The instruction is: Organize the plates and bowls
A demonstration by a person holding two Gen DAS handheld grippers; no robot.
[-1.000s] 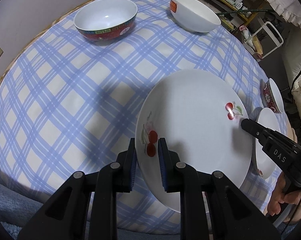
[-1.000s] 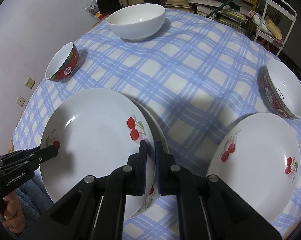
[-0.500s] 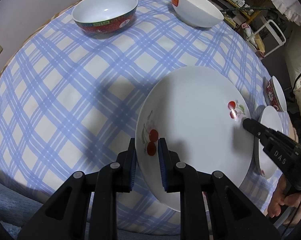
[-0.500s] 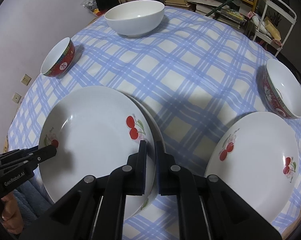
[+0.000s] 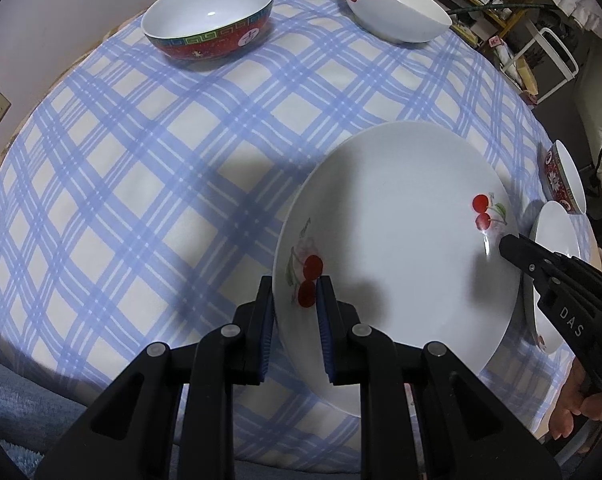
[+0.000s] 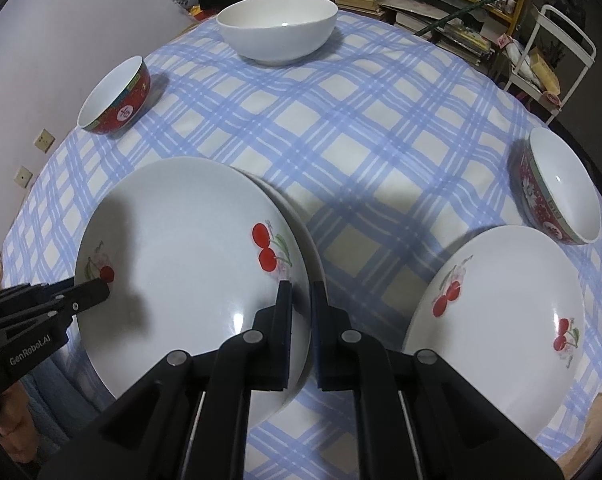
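Keeping both grippers' fingers clamped on opposite rims of the cherry plate [image 6: 181, 256] at lower left of the right view, levelling and centring it over the plate beneath [image 6: 301, 232].

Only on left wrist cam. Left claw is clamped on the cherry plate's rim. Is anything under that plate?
Observer: Yes. The right wrist view shows a second plate below the held plate, its rim peeking out on the right.
Operator: Is the right claw actually gripping?
Observer: Yes. The right claw is shut on the held plate's near rim, one finger on each face.
Operator: And that sliver of plate beyond it?
Observer: That's a whole third plate, flat on the tablecloth, with two cherry prints, beside a red bowl.
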